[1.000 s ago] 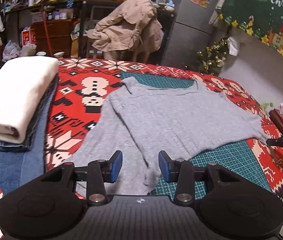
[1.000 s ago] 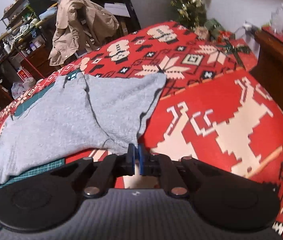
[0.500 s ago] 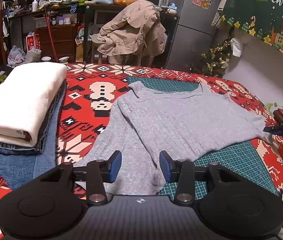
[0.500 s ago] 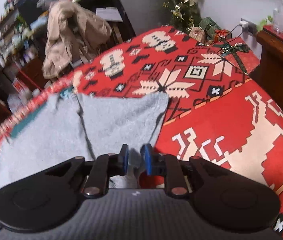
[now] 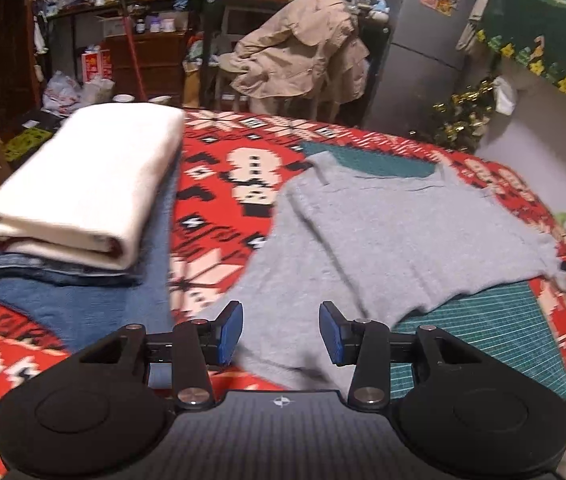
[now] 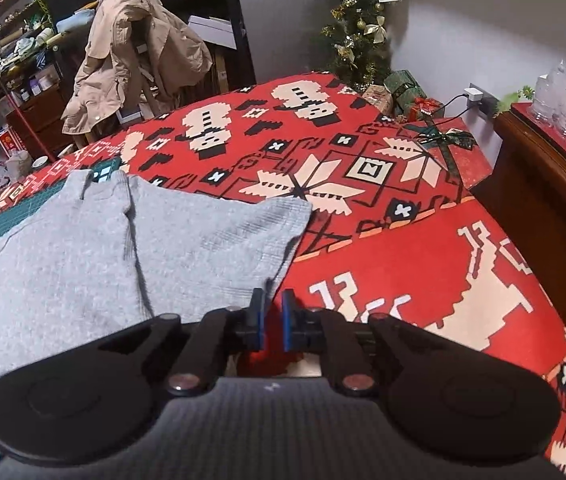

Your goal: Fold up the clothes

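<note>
**Grey sweater spread flat, both claws parked at its near edge**

Grey knit sweater (image 5: 383, 240) lies across the green cutting mat (image 5: 483, 320) on the red snowflake blanket (image 6: 403, 260) covering the bed, collar pointing at the far edge and hem toward the near edge. One sleeve runs down the left side toward the left gripper (image 5: 281, 334), whose blue pads are spread wide with nothing between them. It hovers right over that sleeve's end, so the cloth sits dead ahead and just below it.

The right gripper (image 6: 272, 320) is at the sweater's right corner near the hem. Its pads are drawn close with a slim gap, and only red blanket shows through; the grey edge sits just to the left of the jaws, not inside.

A folded cream blanket (image 5: 83, 184) on top of jeans (image 5: 63, 280) is stacked at the bed's left edge.

Judging by this, the left claw is the better-placed one for a sleeve fold, sweeping it rightward across the body.
</note>
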`<state>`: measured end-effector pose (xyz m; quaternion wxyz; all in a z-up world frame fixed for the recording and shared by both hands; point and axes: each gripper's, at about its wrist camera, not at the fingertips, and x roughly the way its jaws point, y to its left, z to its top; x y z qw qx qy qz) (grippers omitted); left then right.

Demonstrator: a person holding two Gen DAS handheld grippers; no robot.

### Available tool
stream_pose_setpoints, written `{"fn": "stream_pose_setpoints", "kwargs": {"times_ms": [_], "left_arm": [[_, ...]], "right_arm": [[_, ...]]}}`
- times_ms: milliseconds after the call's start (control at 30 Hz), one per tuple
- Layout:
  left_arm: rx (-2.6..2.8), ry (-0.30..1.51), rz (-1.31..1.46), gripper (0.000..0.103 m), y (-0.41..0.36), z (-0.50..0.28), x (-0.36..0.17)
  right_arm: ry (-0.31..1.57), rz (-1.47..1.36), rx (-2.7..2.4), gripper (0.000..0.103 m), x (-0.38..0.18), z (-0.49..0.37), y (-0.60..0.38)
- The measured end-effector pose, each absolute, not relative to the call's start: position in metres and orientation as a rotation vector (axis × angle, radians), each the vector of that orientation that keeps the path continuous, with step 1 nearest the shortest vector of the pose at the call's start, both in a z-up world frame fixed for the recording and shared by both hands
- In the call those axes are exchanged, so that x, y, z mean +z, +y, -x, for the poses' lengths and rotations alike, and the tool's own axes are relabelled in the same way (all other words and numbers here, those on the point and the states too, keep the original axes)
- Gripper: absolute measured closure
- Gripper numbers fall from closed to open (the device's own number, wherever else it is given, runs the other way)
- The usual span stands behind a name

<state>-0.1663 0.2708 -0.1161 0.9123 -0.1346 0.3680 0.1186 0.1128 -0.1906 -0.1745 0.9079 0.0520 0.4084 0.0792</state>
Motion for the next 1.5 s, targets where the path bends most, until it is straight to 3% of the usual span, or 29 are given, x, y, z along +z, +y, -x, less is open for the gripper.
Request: {"fn": "stream_pose_setpoints", "kwargs": {"times_ms": [100,233,567,600,633,667,933,1300,1467,1500], "left_arm": [[0.271,0.77,0.278,0.063,0.278,0.17,-0.119],[0.307,0.786,0.278,0.076,0.287,0.176,-0.123],[0.353,0.883,0.161,0.077,0.297,0.144,-0.148],[0.35,0.883,0.16,0.079,0.297,0.143,-0.149],[0.343,0.884,0.161,0.095,0.297,0.143,-0.148],[0.335,0.884,0.163,0.099,0.296,0.142,-0.148],[0.438,0.861,-0.048,0.1,0.293,0.136,-0.124],[0.458,0.916,-0.237,0.099,0.296,0.12,-0.143],[0.465,0.918,-0.263,0.093,0.292,0.118,-0.142],[0.464,0.916,-0.25,0.088,0.292,0.119,-0.141]], "right_arm": [[0.827,-0.108,0.177,0.09,-0.169,-0.104,-0.191],[0.82,-0.1,0.211,0.084,-0.164,-0.093,-0.185],[0.817,-0.094,0.25,0.083,-0.161,-0.082,-0.178],[0.817,-0.094,0.254,0.083,-0.16,-0.082,-0.177],[0.817,-0.094,0.256,0.083,-0.16,-0.081,-0.177],[0.816,-0.096,0.255,0.082,-0.16,-0.081,-0.178],[0.812,-0.106,0.255,0.082,-0.157,-0.083,-0.183],[0.81,-0.103,0.261,0.077,-0.156,-0.083,-0.182],[0.802,-0.093,0.267,0.071,-0.154,-0.081,-0.182],[0.799,-0.09,0.268,0.069,-0.153,-0.081,-0.181]]}}
